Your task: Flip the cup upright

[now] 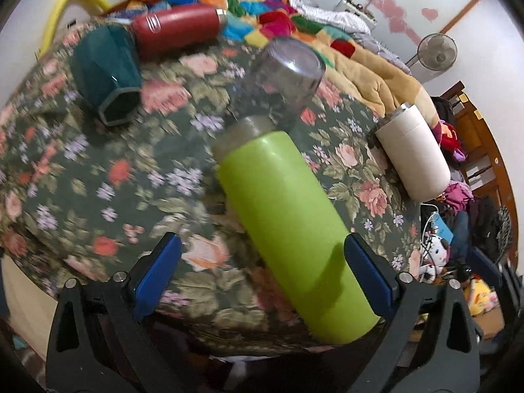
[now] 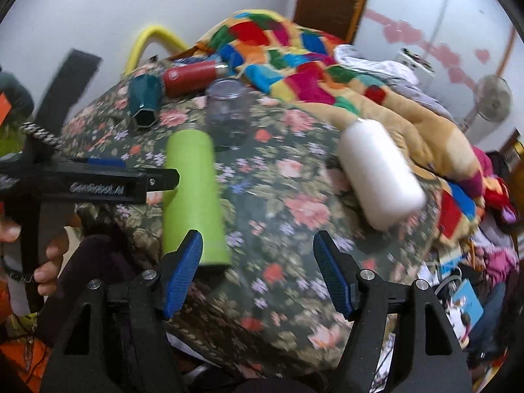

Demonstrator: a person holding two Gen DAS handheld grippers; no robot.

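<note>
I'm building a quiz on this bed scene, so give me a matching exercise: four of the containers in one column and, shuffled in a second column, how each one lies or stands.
Column 1:
1. green bottle
2. teal cup
3. clear glass
4. red bottle

Column 2:
A. on its side at the far end, against the patchwork quilt
B. upside down, base on top
C. on its side, between the open left gripper's fingers
D. on its side, hexagonal mouth facing the camera

Pairs: 1-C, 2-D, 3-B, 4-A
</note>
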